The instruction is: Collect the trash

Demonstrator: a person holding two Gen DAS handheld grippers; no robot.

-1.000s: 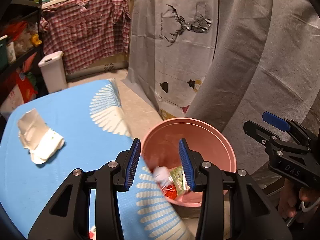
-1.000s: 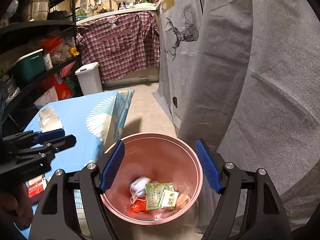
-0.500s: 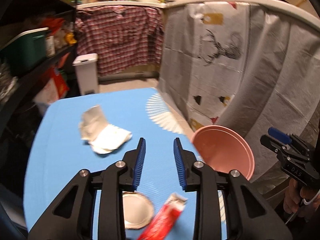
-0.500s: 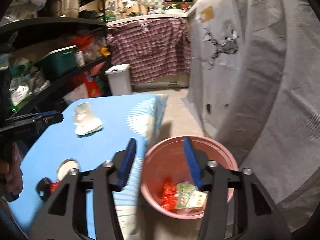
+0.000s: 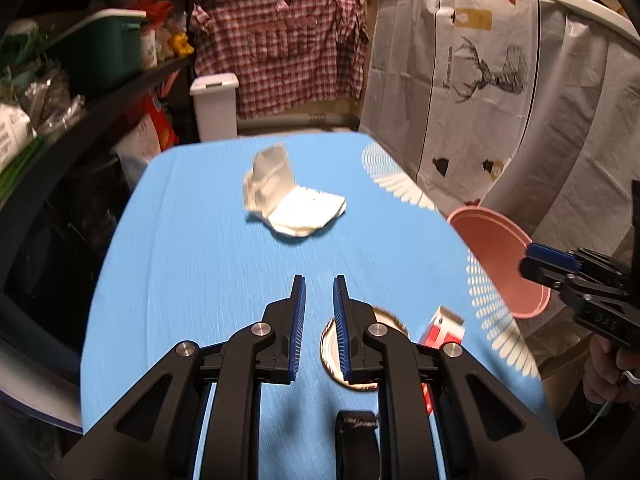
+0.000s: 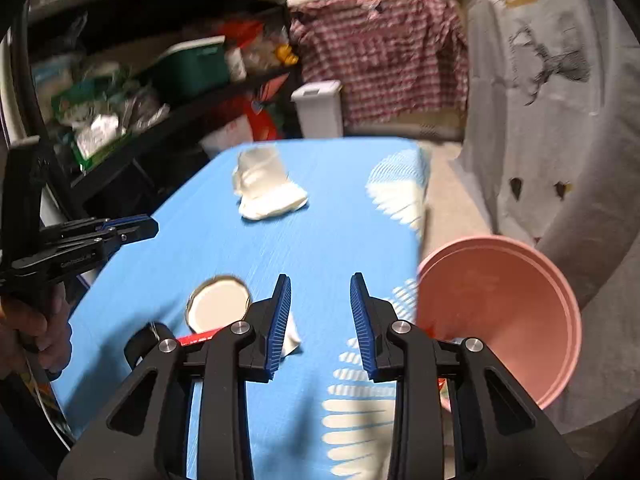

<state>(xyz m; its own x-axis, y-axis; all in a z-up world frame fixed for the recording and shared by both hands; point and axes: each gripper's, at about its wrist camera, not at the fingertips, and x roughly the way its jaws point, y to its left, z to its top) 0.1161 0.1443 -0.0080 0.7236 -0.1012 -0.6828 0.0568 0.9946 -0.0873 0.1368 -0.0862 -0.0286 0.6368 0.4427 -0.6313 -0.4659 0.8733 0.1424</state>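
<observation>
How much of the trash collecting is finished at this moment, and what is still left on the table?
Done: cannot tell; the pink bin's inside is hardly visible. In hand: nothing; the left gripper and right gripper have just been closing, empty. Left on the blue table: crumpled white wrapper, round lid, red packet.

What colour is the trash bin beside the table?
Pink, inside and out; the bin shows best in the right wrist view.

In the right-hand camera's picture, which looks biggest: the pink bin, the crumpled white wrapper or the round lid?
1. Pink bin, clearly largest, though nearest the camera.
2. Crumpled white wrapper.
3. Round lid, close to the wrapper in size and partly hidden, so unsure.
</observation>
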